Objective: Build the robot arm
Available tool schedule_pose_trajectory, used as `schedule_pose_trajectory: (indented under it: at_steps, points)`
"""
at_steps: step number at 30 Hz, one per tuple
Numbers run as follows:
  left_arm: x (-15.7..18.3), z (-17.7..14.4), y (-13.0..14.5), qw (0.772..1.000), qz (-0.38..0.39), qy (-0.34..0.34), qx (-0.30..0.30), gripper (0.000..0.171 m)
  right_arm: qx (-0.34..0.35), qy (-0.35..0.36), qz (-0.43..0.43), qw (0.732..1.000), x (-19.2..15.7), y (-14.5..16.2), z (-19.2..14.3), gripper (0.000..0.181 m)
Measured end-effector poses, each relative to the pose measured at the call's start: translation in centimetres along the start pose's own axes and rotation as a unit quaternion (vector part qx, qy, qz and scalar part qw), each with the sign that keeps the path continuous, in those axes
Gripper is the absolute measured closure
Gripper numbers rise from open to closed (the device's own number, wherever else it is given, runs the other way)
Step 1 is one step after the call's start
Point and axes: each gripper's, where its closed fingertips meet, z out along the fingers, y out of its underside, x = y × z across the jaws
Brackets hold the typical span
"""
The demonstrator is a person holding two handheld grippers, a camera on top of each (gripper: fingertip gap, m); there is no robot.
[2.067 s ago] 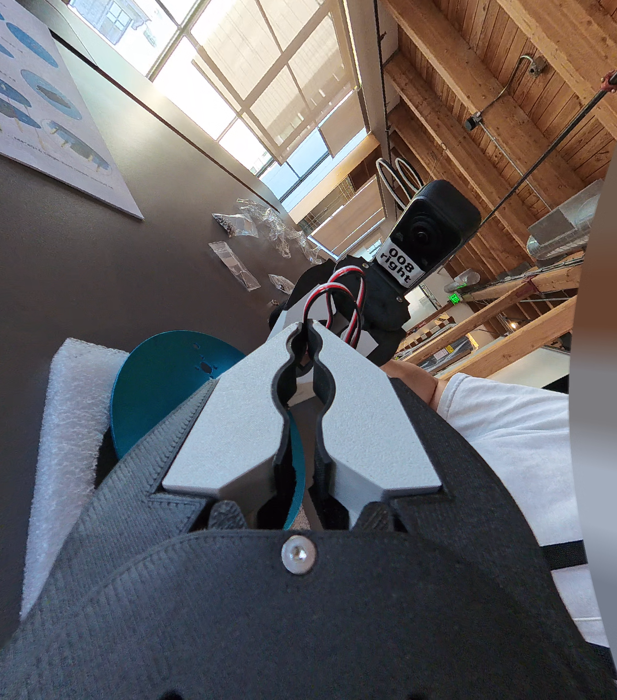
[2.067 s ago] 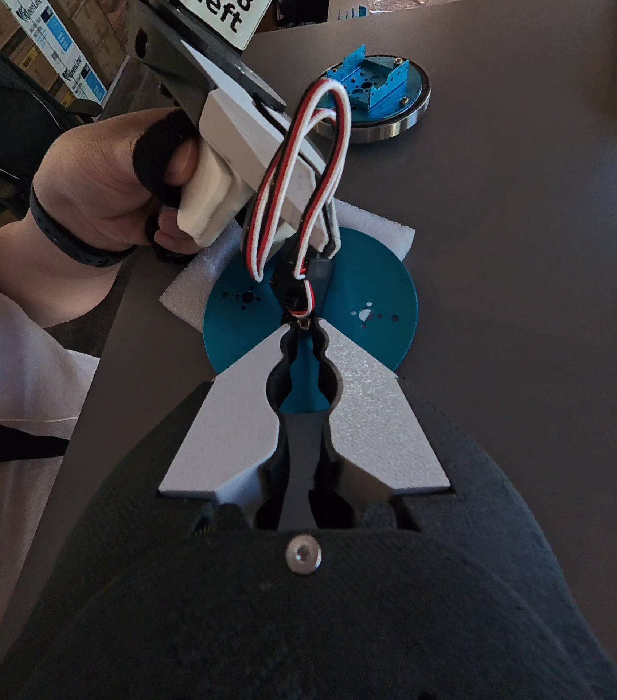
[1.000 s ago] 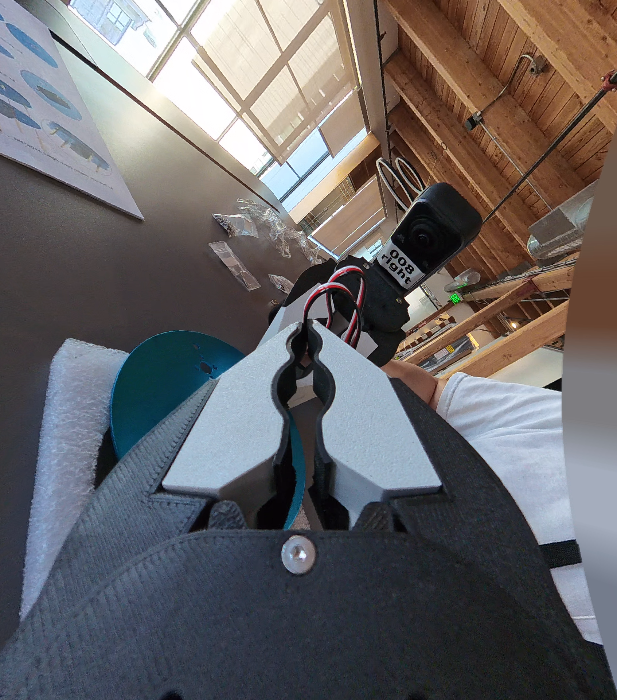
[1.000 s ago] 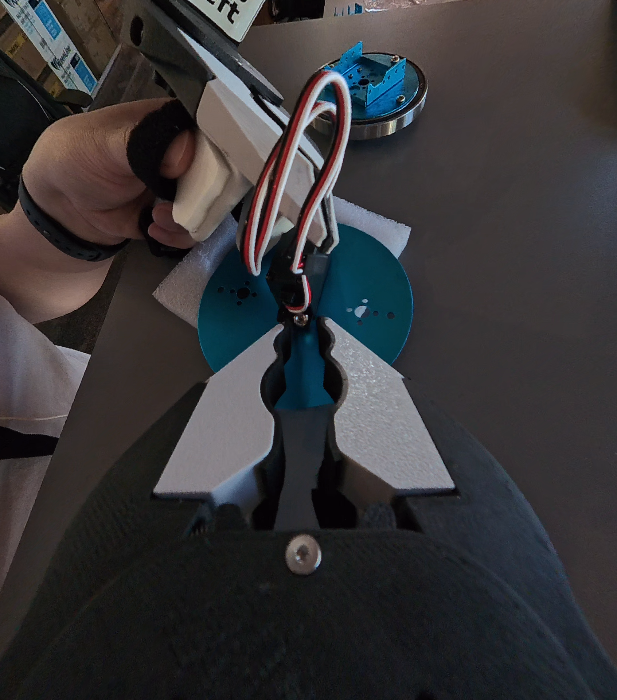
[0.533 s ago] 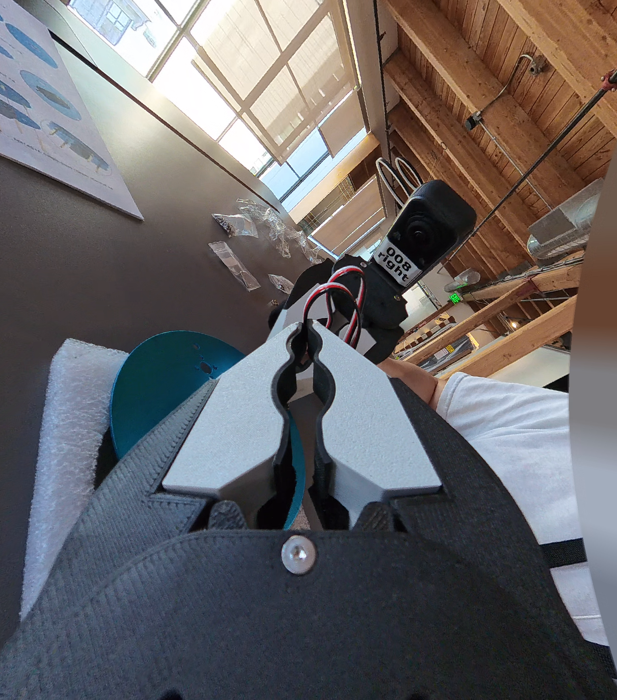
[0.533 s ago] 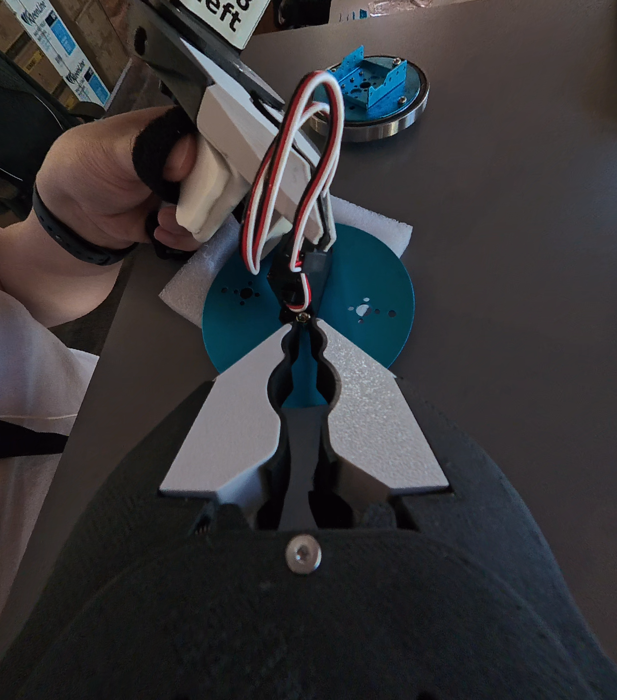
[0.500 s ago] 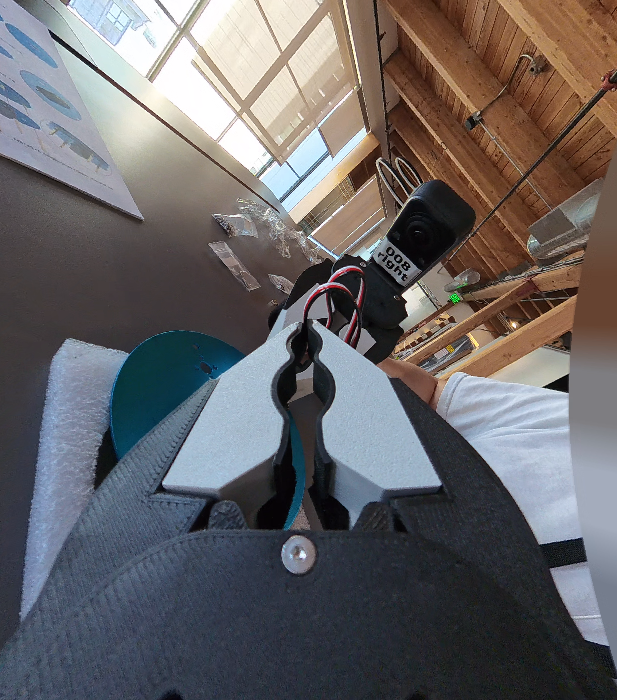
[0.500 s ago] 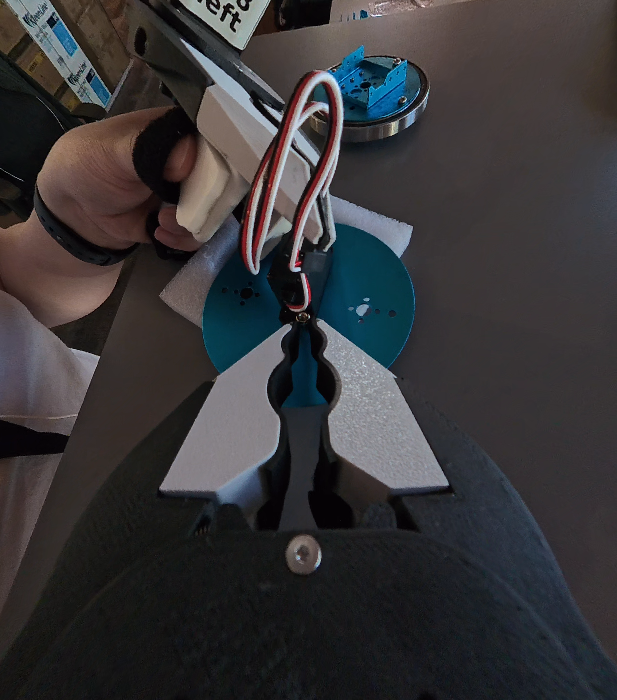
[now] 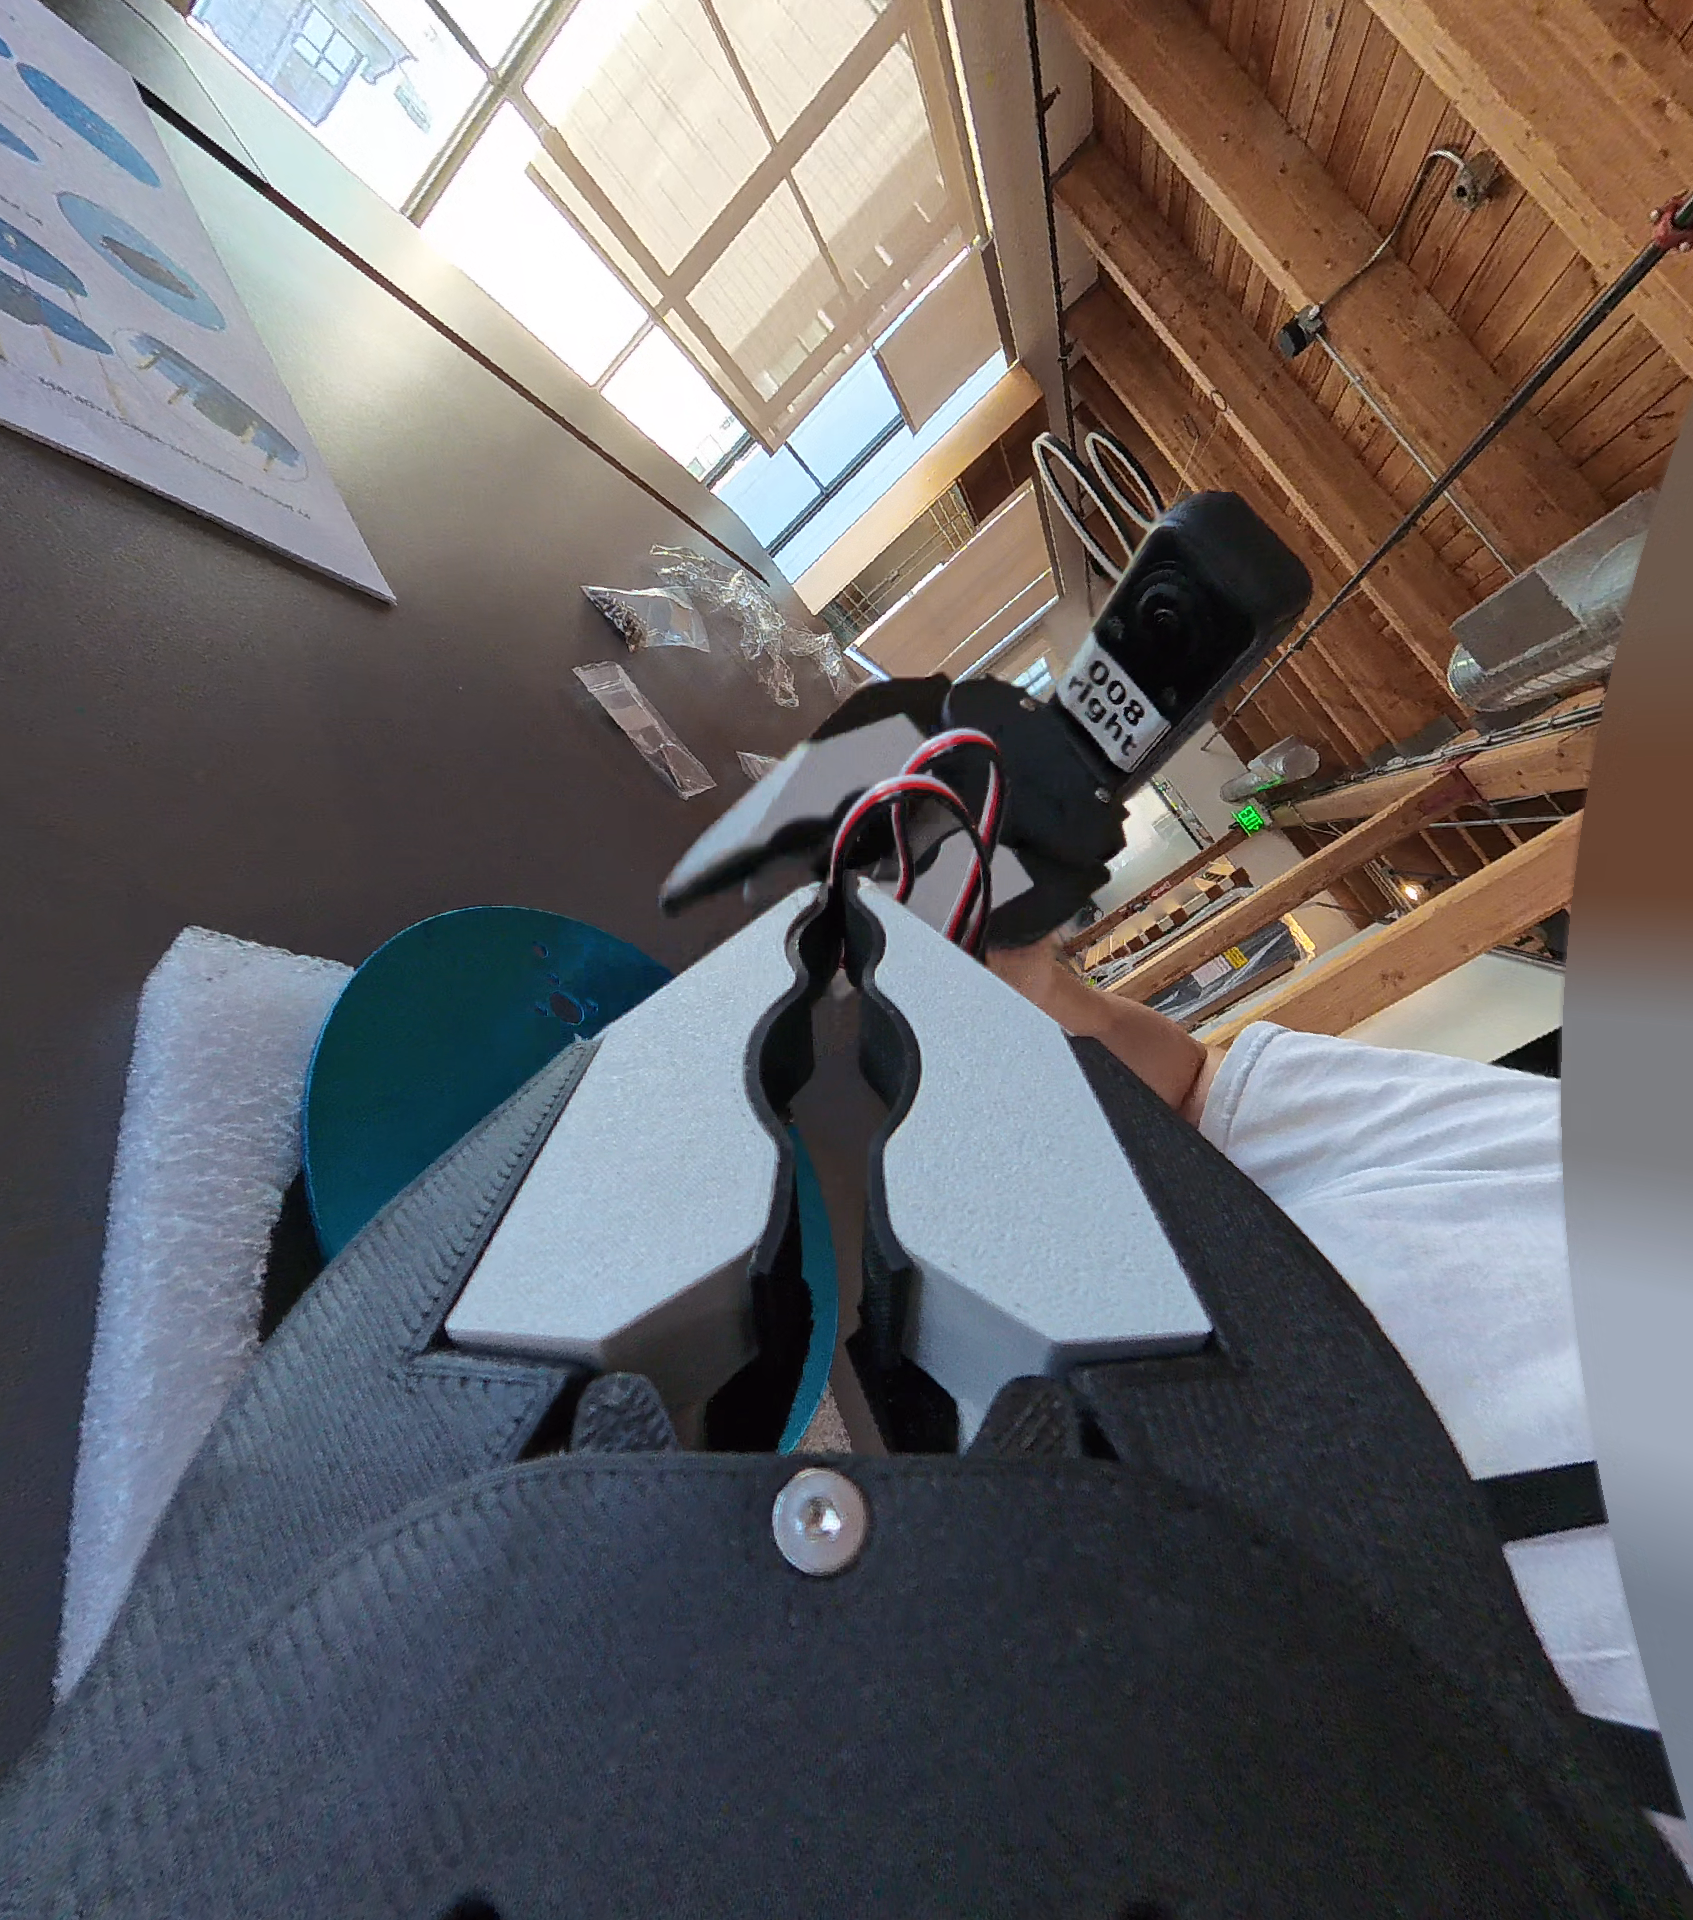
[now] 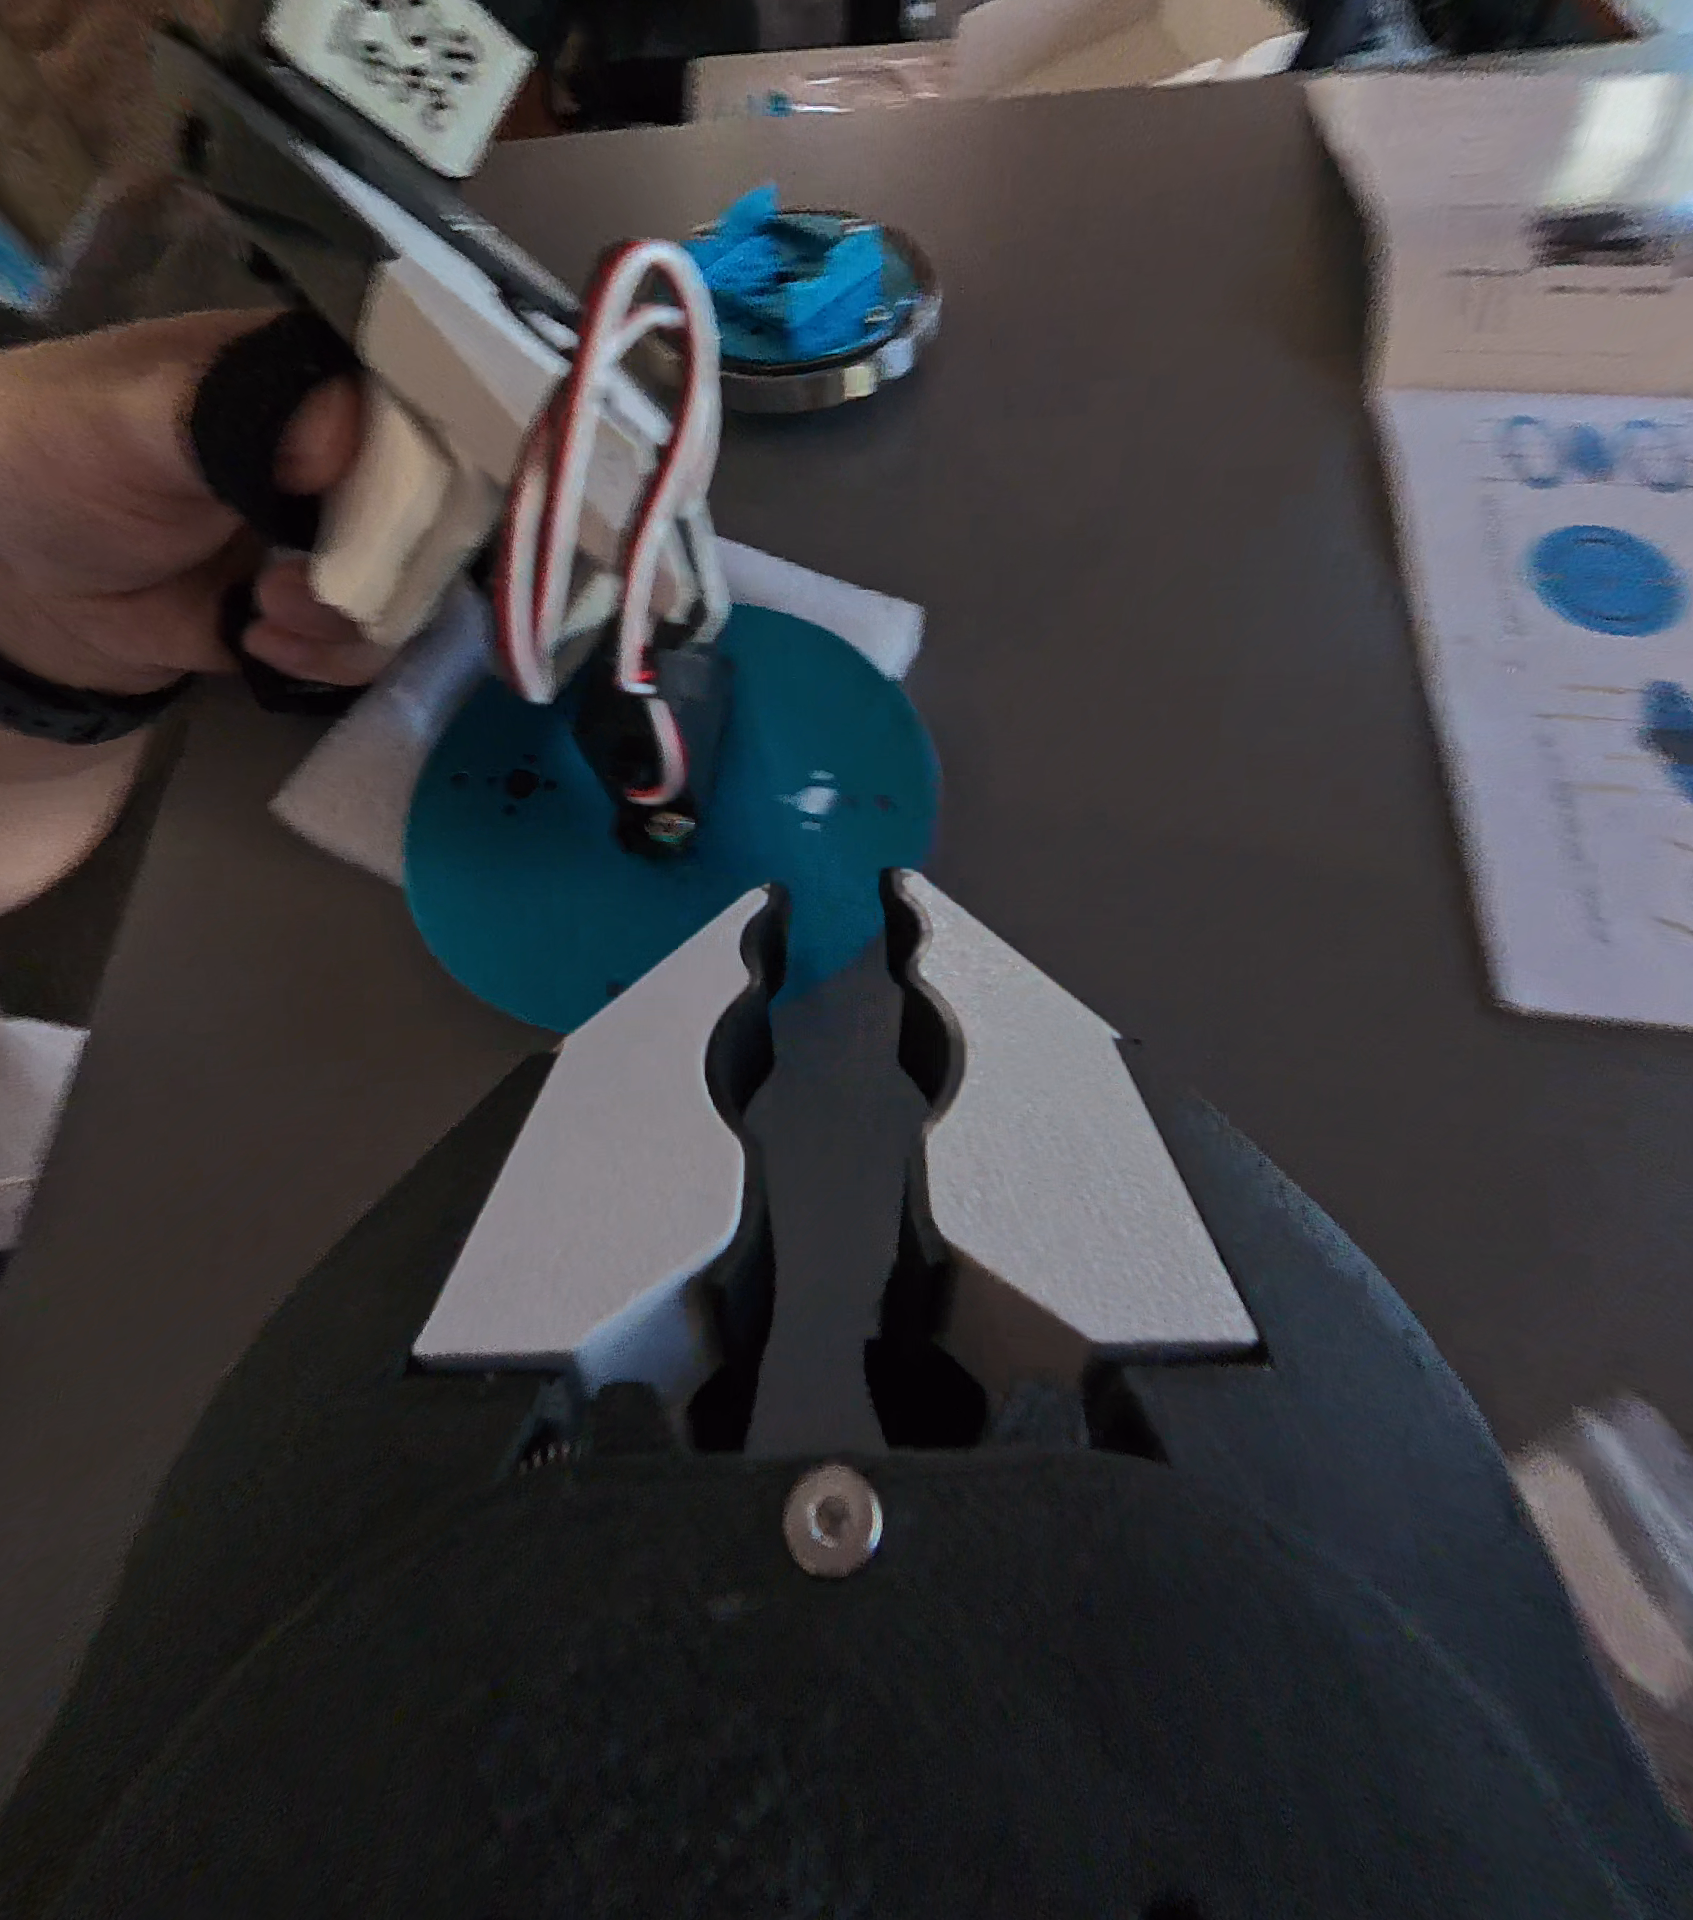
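Observation:
My left gripper (image 9: 842, 906) is shut on a small black servo (image 10: 650, 743) with a red, white and black wire loop (image 10: 603, 468). It holds the servo down on a teal metal disc (image 10: 800, 727) that lies on white foam (image 10: 821, 603). The left gripper also shows in the right wrist view (image 10: 655, 644), with a hand on its handle. My right gripper (image 10: 831, 894) is open and empty, just off the disc's near edge and a short way from the servo. It also shows in the left wrist view (image 9: 717, 894), beyond the wire loop (image 9: 935, 821).
A round metal base with a blue bracket (image 10: 800, 301) stands behind the disc on the dark table (image 10: 1185, 831). A printed sheet (image 10: 1600, 675) lies to the right. Clear plastic bags (image 9: 696, 623) lie farther off, and another one (image 10: 1652, 1538) lies near my right gripper. About 5 centimeters separates my left fingertips from my right.
My right gripper was shut at the servo's tip; now it has opened and pulled back and to the right. The left gripper still holds the servo on the disc.

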Motion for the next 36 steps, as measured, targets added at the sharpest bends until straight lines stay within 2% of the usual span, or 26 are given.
schedule_pose_trajectory:
  at_steps: [2, 4, 7, 9, 14, 20, 36]
  points:
    - [0.0, 0.0, 0.0, 1.000, 0.000, 0.000, -0.001, 0.171, 0.006, 0.091, -0.022, 0.996, 2.7, -0.5, -1.7, 0.154]
    - [0.0, 0.0, 0.0, 1.000, 0.000, 0.000, -0.001, 0.171, 0.006, 0.204, -0.051, 0.978, 5.7, -1.5, -4.0, 0.149]
    - [0.0, 0.0, 0.1, 1.000, 0.002, 0.000, -0.001, 0.171, -0.025, 0.370, -0.102, 0.923, 9.7, -2.3, -8.2, 0.134]
    - [0.1, 0.0, 0.1, 1.000, 0.003, 0.000, -0.001, 0.171, -0.043, 0.423, -0.118, 0.897, 10.8, -2.3, -9.9, 0.134]
    - [0.0, 0.0, 0.1, 1.000, 0.005, -0.002, -0.001, 0.171, -0.067, 0.445, -0.105, 0.887, 11.7, -1.2, -10.7, 0.133]
    - [0.0, 0.0, 0.1, 1.000, 0.007, -0.004, -0.001, 0.171, -0.075, 0.447, -0.120, 0.883, 11.5, -1.2, -10.4, 0.133]
    - [0.0, 0.0, 0.1, 1.000, 0.006, -0.003, -0.001, 0.171, -0.078, 0.426, -0.117, 0.894, 10.9, -1.0, -9.2, 0.132]
